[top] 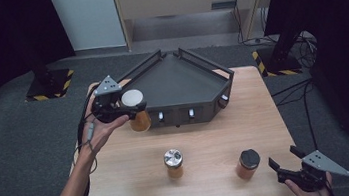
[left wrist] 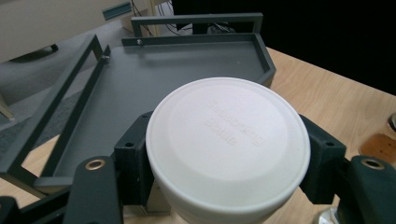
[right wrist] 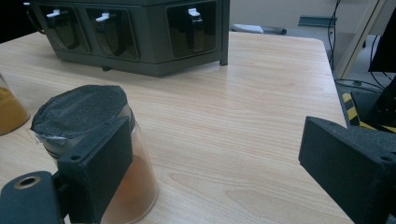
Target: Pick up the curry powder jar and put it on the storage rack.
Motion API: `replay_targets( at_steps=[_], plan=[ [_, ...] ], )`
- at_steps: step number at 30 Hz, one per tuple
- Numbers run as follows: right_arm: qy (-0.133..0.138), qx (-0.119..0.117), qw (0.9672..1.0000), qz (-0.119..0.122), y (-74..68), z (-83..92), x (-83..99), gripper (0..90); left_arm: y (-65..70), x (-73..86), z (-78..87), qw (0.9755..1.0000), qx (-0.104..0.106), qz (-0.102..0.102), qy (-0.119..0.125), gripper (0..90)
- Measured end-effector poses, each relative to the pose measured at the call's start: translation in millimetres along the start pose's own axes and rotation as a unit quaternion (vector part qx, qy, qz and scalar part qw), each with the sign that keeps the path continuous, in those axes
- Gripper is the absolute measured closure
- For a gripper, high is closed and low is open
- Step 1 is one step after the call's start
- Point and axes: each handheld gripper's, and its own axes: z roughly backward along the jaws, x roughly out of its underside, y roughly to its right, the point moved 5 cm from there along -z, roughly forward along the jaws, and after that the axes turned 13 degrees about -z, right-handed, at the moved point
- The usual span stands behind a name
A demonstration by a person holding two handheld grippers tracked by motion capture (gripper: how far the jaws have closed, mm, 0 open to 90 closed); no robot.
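Observation:
My left gripper (top: 128, 108) is shut on a jar with a white lid (top: 141, 122) and orange contents, held in the air off the front left corner of the dark tray (top: 175, 78). In the left gripper view the white lid (left wrist: 228, 144) sits between both pads, with the tray floor (left wrist: 154, 79) behind it. My right gripper (top: 282, 156) stands open near the table's front right corner, nothing between its jaws. A jar with a black lid (top: 248, 163) stands just left of it. In the right gripper view that jar (right wrist: 79, 109) is partly covered by the left finger (right wrist: 98, 168).
A jar with a silver lid (top: 174, 162) stands at the table's front middle; it also shows as an orange jar (right wrist: 9, 107) at the left edge. The tray's front wall (right wrist: 140, 28) has windowed compartments. Bare wood lies between the jars and the tray.

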Motion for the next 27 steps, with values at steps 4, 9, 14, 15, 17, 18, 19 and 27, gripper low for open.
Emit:
replay_targets(
  at_steps=[4, 9, 14, 15, 17, 18, 19, 27],
  plan=[
    [0.0, 0.0, 1.0, -0.001, 0.3, -0.2, 0.0, 10.0, -8.4, -6.6, -4.5, 0.9999, -0.004, 0.011, 0.002, 32.7],
    [0.0, -0.001, 1.0, -0.002, 0.9, 0.0, 0.0, 10.0, -18.1, -16.7, -15.3, 0.9995, -0.024, 0.022, -0.002, 32.7],
    [0.001, -0.002, 1.0, -0.003, 1.2, 0.2, 0.1, 10.0, -24.0, -22.5, -26.3, 0.9987, -0.043, 0.028, -0.008, 32.7],
    [0.001, -0.002, 1.0, -0.003, 1.2, 0.2, 0.2, 10.1, -25.5, -23.8, -28.7, 0.9985, -0.046, 0.03, -0.008, 32.7],
    [0.001, -0.003, 1.0, -0.003, 1.5, 0.1, 0.2, 10.1, -28.4, -27.1, -32.6, 0.9981, -0.051, 0.031, -0.011, 32.7],
    [0.001, -0.003, 1.0, -0.003, 1.5, 0.1, 0.2, 10.0, -29.3, -28.8, -34.8, 0.9979, -0.055, 0.034, -0.011, 32.7],
    [0.001, -0.003, 1.0, -0.003, 1.7, 0.3, 0.3, 10.1, -30.9, -31.0, -37.7, 0.9975, -0.059, 0.036, -0.011, 32.7],
    [0.002, -0.003, 1.0, -0.005, 2.1, 0.6, 0.4, 10.1, -38.7, -43.5, -55.3, 0.996, -0.079, 0.038, -0.017, 32.7]
  ],
)
